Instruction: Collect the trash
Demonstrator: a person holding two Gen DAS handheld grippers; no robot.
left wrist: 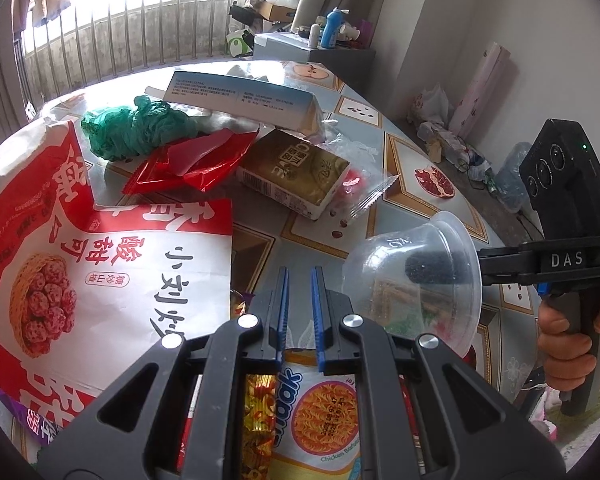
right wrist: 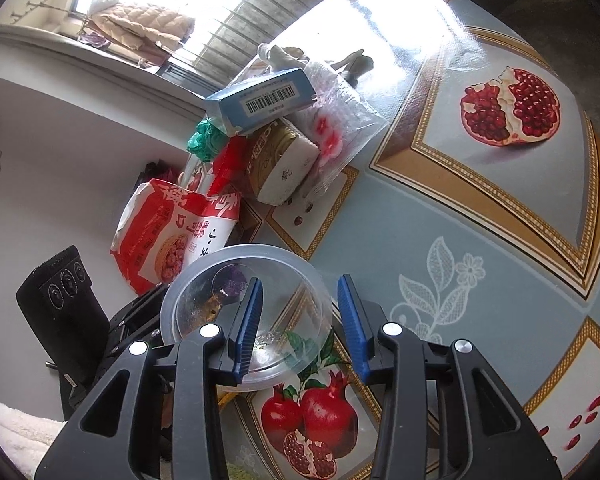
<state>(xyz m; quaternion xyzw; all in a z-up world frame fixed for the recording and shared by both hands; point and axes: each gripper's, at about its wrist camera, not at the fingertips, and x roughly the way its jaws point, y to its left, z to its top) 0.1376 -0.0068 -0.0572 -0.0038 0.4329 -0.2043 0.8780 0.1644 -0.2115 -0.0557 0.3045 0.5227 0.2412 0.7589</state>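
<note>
While the clear plastic bowl (right wrist: pixel 246 316) hangs over the table (right wrist: pixel 500 248): one wall sits between the right gripper (right wrist: pixel 300 320) fingers, spread apart, not visibly pinching.
Left gripper (left wrist: pixel 300 312): nearly clenched, holding nothing I can see.
Handling: probably light, thin, slippery, easily crushed; take it at the stiffer rim.
Around: red-and-white paper snack bag (left wrist: pixel 100 280), gold carton (left wrist: pixel 296 176), blue box (left wrist: pixel 244 100), green plastic bag (left wrist: pixel 136 128), crowding the left.

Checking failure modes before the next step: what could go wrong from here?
1. The clear cup seems only hooked on one finger of the right tool, whose jaws are open, so it could slide off.
2. The blue box sits tilted atop the gold box; a bump nearby could topple it.
</note>
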